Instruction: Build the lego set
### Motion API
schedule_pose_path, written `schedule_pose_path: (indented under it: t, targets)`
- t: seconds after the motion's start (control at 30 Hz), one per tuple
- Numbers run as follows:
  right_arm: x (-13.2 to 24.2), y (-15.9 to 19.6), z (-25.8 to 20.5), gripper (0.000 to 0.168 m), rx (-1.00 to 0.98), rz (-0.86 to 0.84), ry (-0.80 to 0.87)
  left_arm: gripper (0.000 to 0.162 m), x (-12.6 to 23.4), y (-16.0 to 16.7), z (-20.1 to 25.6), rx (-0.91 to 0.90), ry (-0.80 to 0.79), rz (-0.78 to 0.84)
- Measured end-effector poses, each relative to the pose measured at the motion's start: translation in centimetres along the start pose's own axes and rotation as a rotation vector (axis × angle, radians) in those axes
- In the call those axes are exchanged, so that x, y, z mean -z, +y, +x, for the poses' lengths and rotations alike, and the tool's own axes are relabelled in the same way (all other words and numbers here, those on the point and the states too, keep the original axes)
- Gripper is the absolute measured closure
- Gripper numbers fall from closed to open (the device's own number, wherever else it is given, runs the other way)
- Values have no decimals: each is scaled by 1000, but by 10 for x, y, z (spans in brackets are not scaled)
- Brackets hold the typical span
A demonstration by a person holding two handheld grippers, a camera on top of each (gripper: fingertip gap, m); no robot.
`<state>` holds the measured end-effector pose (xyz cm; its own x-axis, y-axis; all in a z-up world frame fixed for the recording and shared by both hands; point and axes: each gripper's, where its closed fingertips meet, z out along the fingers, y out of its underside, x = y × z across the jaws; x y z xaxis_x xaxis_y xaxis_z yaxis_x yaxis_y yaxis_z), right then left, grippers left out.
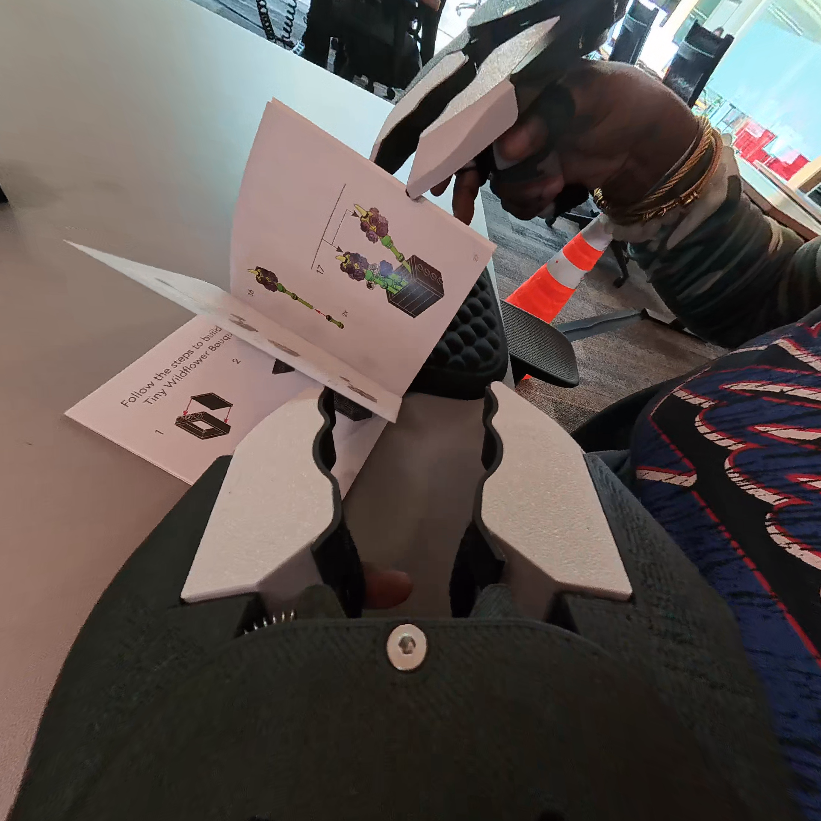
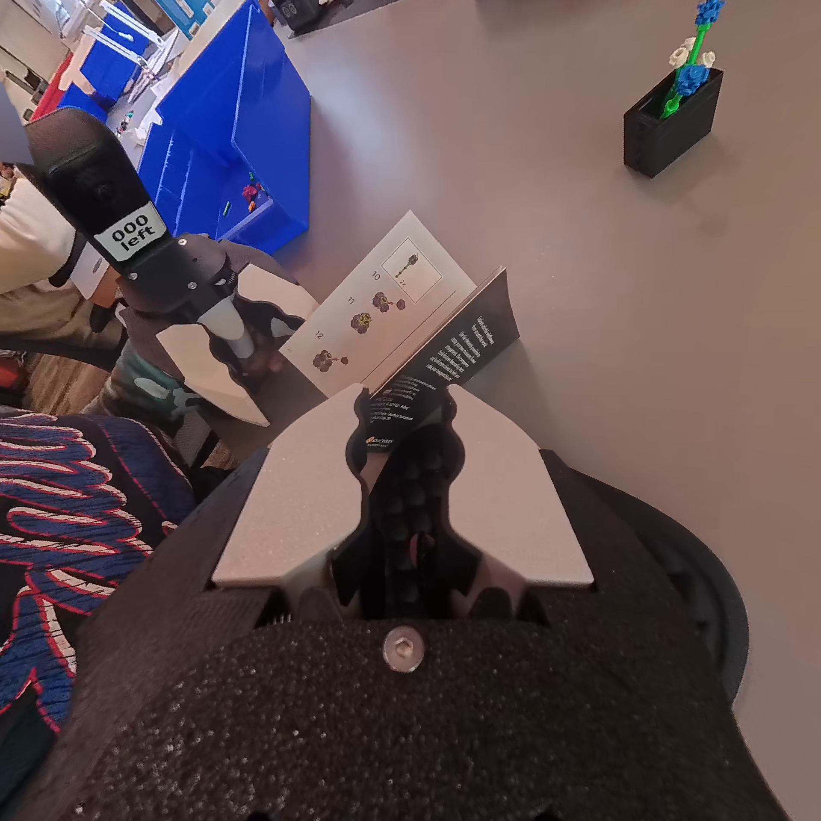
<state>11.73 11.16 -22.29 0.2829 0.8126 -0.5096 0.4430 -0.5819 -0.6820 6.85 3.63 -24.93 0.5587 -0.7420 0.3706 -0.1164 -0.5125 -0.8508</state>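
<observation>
The instruction booklet (image 2: pixel 400 324) is held open above the counter (image 2: pixel 577 311), its cover pinched by the right hand-held gripper (image 2: pixel 406 393). The left hand-held gripper (image 1: pixel 406 400) gapes empty. Pages are best turned singly. The half-built bouquet (image 2: pixel 673 115) waits well apart.

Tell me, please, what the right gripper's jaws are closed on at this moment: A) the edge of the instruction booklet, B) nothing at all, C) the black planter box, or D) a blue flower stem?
A: in the right wrist view the right gripper pinches the dark cover of the instruction booklet, while the black planter box with its flowers stands apart on the table.
</observation>
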Motion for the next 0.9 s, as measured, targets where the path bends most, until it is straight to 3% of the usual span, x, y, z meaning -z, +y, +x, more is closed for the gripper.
schedule_pose_path:
  t: [0.2,0.33,0.53,0.67,0.9]
  targets:
    - [1,1,3,137,-11,6,-7,98,11,-10,-20,-10,-159,43]
    - [0,4,3,137,-7,0,-8,94,27,-34,-20,-144,-247,146]
    - [0,4,3,137,-4,0,-13,92,22,-32,-17,-310,-363,63]
    - [-1,5,2,137,-1,2,-14,92,9,-32,-15,-377,-377,30]
    - [0,5,2,137,5,-5,-14,95,15,-46,-12,-339,-390,85]
